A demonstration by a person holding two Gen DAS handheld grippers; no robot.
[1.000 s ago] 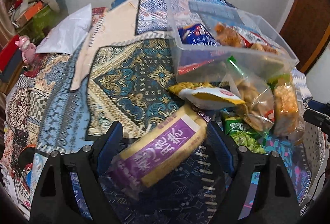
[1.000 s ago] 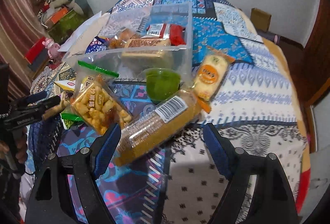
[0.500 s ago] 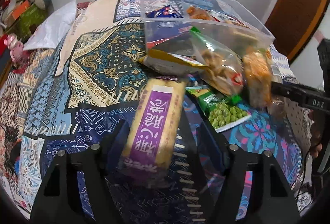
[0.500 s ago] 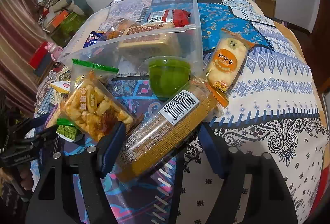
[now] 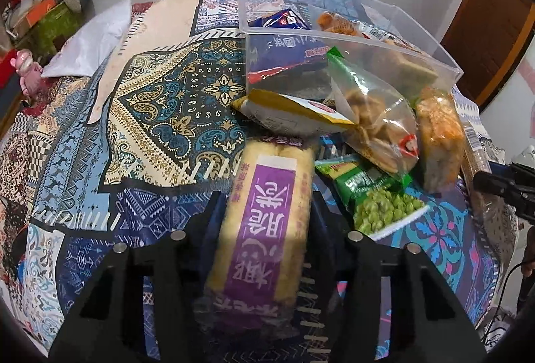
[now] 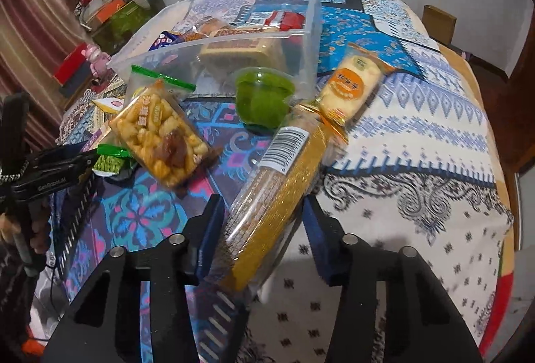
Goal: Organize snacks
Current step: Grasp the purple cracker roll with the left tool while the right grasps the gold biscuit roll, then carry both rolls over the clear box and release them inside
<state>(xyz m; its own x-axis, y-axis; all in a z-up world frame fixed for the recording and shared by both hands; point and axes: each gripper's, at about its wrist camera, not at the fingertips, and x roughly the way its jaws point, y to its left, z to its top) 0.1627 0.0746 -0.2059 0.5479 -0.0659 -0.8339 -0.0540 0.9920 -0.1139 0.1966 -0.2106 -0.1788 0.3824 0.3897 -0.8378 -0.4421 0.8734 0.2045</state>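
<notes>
Jaws of the left hand-held gripper (image 5: 267, 216), just closing, clamp the purple-labelled snack pack (image 5: 264, 229), lengthwise away from the camera; the right hand-held gripper (image 6: 264, 219), likewise closing, pinches the gold biscuit sleeve (image 6: 277, 192), angled up-right.

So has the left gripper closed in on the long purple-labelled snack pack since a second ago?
Yes. The left gripper has just been closing; its jaws now flank the purple-labelled snack pack on the patterned cloth.

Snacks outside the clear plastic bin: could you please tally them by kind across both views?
Long biscuit packs: 2, the purple-labelled pack and the gold-wrapped pack
Clear bags of fried snacks: 2
Green pea packet: 1
Yellow-and-white packet: 1
Green plastic cup: 1
Orange-labelled cake pack: 1
Total: 8
</notes>
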